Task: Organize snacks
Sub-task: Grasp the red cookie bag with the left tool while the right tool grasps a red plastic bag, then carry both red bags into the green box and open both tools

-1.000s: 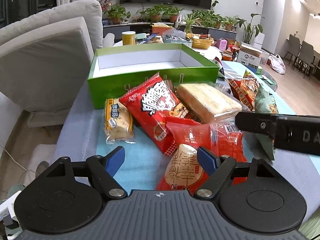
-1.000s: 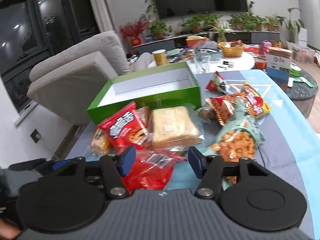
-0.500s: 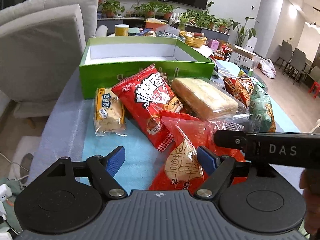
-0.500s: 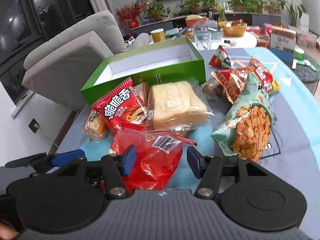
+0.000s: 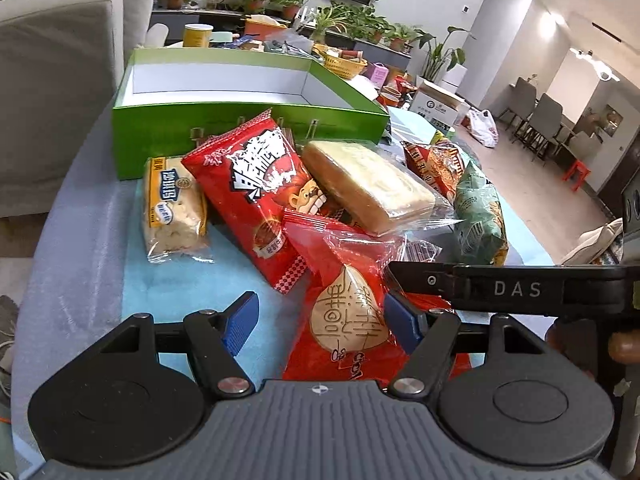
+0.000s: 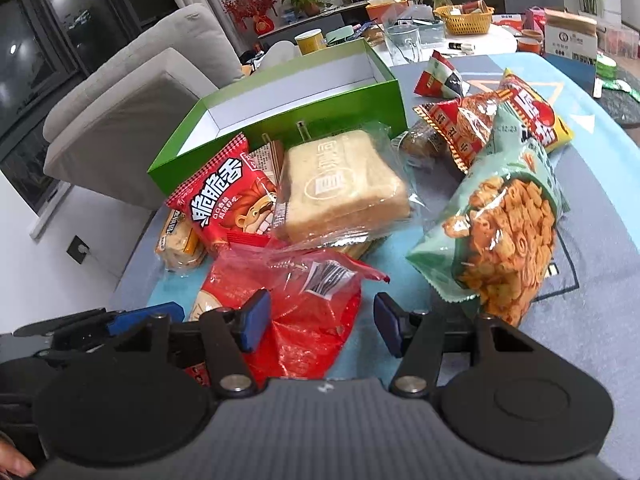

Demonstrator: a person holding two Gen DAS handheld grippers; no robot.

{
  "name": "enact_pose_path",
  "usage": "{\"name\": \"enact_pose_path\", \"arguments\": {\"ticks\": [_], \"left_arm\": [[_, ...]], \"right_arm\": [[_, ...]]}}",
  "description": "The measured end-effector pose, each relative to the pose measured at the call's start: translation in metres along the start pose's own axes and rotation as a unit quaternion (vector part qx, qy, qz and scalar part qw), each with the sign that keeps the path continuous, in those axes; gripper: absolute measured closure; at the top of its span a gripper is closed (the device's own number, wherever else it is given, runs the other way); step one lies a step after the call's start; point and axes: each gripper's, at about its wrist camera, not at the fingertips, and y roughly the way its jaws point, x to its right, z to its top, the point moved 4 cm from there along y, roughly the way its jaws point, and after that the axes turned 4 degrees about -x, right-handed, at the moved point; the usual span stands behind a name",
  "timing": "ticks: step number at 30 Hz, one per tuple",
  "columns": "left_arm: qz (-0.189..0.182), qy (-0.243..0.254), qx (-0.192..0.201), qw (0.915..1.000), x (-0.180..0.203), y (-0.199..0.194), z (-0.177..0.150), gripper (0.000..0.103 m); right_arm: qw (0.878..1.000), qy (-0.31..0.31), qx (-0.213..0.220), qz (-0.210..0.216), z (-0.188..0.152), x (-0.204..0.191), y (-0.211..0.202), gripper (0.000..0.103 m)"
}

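1. Here, the left gripper is closing its ribbed blue pads around a glossy red wafer packet; the right pad touches the crinkled film, the left pad stands apart from it over bare blue cloth, so nothing is clamped.
2. The right gripper has its fingers spread; the same translucent red packet lies partly between them, against the left pad and clear of the right one.
3. Behind it lie a shiny red chip bag, a clear-wrapped block of sliced bread, a small yellow-labelled cracker pack and a matte green bag of orange twists; the first three overlap or touch.
4. The rigid green cardboard box with a white interior stands open just behind the pile, near the table's far left edge; its front wall touches the chip bag's top.
5. Free cloth lies left of the packet and right of the green bag.
6. Only the right view shows the small triangular pack and the yellow-red bag; only the left view shows the right gripper's black finger crossing the packet.
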Motion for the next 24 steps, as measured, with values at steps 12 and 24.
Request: {"name": "enact_pose_path", "arguments": {"ticks": [12, 24], "left_arm": [[-0.023, 0.033, 0.002, 0.9992, 0.016, -0.004, 0.000, 0.076], [0.003, 0.042, 0.057, 0.9975, 0.021, -0.041, 0.010, 0.077]], "right_arm": [[1.000, -0.027, -0.010, -0.012, 0.005, -0.015, 0.000, 0.039], [0.998, -0.053, 0.038, 0.011, 0.017, -0.045, -0.028, 0.044]]}}
